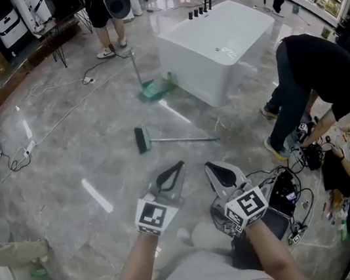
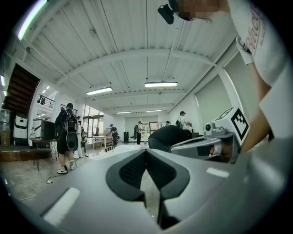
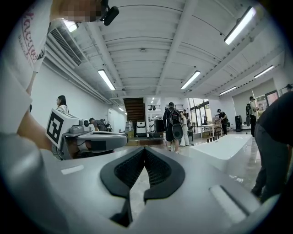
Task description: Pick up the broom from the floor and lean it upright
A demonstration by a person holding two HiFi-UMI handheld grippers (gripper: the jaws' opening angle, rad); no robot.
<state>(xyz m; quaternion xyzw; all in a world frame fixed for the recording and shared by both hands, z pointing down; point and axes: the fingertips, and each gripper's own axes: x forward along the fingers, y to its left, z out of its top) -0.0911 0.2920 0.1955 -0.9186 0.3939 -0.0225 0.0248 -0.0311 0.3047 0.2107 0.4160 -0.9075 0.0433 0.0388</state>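
Broom [image 1: 176,140] lies flat; beyond left tongs [image 1: 179,166], right tongs [image 1: 210,166].

Floor: we record glossy grey marble-look slabs [image 1: 65,161], with the lamps mirrored in them as pale streaks.
Tub: we note a white rectangular bathtub [image 1: 218,42] standing free on the floor, with black taps [image 1: 200,7] at its far rim.
Ceiling: we see white ribbed panels [image 2: 137,41] carried on curved beams.
Light: we list long strip lamps [image 2: 161,84], lit, overhead.
Walls: we enter plain white walls [image 3: 59,87].
Stair: we find a dark staircase [image 3: 136,106] at the far wall.
Windows: we note tall glazed panes [image 2: 94,124] at the hall's far end.
Cables: we log loose leads [image 1: 21,155] trailing over the floor towards its left edge.
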